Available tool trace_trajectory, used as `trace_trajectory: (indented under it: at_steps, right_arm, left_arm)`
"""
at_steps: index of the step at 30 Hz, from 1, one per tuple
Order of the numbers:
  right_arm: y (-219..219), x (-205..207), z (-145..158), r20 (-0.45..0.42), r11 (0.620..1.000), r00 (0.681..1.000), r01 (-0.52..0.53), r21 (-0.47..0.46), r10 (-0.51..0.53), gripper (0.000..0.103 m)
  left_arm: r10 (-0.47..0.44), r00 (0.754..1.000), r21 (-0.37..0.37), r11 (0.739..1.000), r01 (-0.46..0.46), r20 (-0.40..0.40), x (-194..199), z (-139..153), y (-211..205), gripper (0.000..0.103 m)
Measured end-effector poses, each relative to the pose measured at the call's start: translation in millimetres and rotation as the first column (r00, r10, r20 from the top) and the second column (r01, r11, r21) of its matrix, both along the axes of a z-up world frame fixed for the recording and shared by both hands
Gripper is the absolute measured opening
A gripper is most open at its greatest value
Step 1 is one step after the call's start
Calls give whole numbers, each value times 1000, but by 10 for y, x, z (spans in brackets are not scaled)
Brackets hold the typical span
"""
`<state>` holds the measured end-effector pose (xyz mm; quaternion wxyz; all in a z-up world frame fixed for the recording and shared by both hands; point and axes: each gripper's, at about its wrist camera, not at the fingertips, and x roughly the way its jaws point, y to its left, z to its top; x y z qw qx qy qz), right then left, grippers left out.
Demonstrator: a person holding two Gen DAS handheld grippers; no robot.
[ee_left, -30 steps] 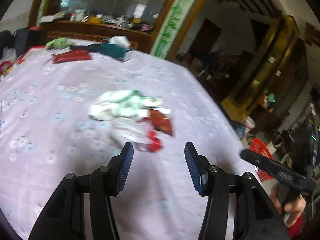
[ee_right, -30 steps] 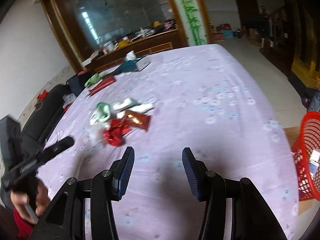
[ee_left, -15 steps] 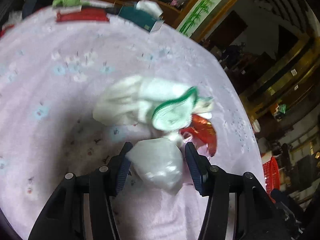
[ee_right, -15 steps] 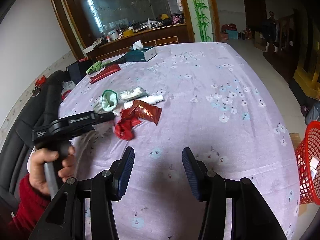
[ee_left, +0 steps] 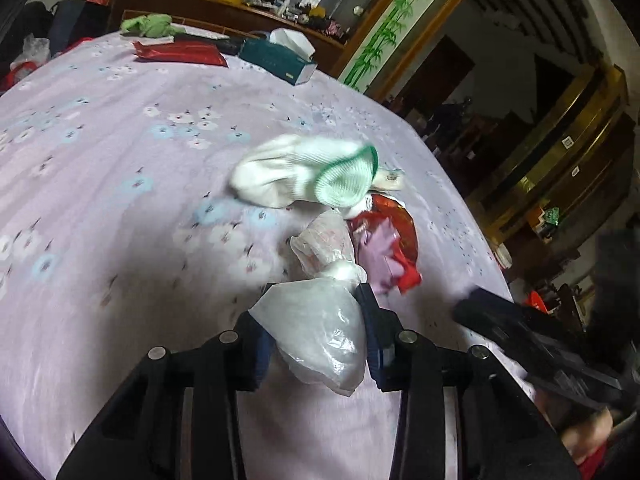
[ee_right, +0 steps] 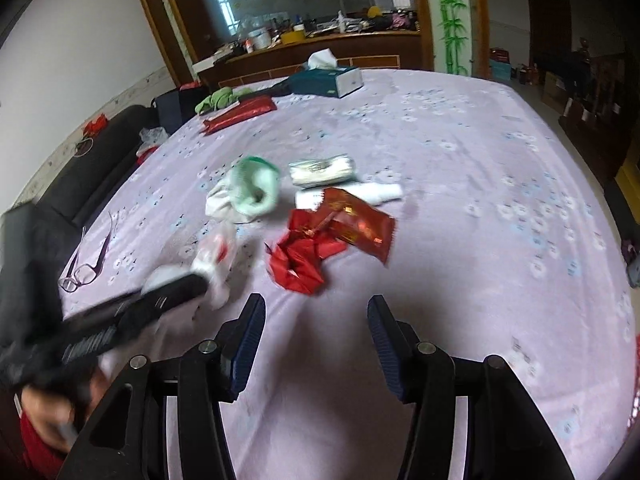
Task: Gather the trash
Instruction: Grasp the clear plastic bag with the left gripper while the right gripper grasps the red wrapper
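My left gripper (ee_left: pixel 316 300) is shut on a crumpled clear plastic bag (ee_left: pixel 316 332), whose twisted end trails forward toward the trash pile. Just beyond lie a white sock with a green cuff (ee_left: pixel 316 176) and red wrappers (ee_left: pixel 396 240). In the right wrist view my right gripper (ee_right: pixel 316 308) stands open over bare cloth, a little short of a crumpled red wrapper (ee_right: pixel 304 258) and a red foil packet (ee_right: pixel 358 224). The left gripper (ee_right: pixel 132 316) shows blurred at the left with the plastic bag (ee_right: pixel 216 254). A tissue pack (ee_right: pixel 322 170) and the sock (ee_right: pixel 252 188) lie behind.
The table wears a lilac flowered cloth (ee_right: pixel 480 184). Eyeglasses (ee_right: pixel 86 258) lie near its left edge. At the far end sit a teal tissue box (ee_right: pixel 328 78), a long red packet (ee_right: pixel 240 114) and a green cloth (ee_right: pixel 218 100). A dark sofa (ee_right: pixel 92 168) runs along the left.
The left gripper's fingers have drawn together on the plastic bag and pulled it back from the pile. The right gripper has moved in closer to the red wrappers, still open.
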<state>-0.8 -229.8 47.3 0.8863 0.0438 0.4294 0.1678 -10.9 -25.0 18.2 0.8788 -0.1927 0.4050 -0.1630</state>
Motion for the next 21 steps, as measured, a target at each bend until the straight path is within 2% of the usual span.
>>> trace_trajectory:
  at_steps: [6,7,9,12,14,21]
  right_arm:
    - [272,265,-172,-2,999,1000,-20,-44,20,55]
    - [305,296,-219,-9,999,1000,-25,-47,24,40]
    - [330,289,-246,-4,998,1000,-27,-51,27,38]
    - [301,149,-205,53,996,999,-6,-87,11,35]
    - [256,25,-185,70,997,998,-1,-83,7,18]
    - [129,-225,-229,76,999,997,20,-34,-17,18]
  left_arm:
    - [44,996,55,997,-48,84,-191,49,-33,37]
    - [48,994,61,997,-54,97,-199,65,-35,37]
    - [43,995,60,997,-49,91,-191,50,-30,37]
    - [52,994,54,997,-57,92,-168,45,-13,37]
    - [53,995,60,996,-59,88,-179,44,-4,37]
    - [54,996,71,996,-59,78,-161,32,-21,37]
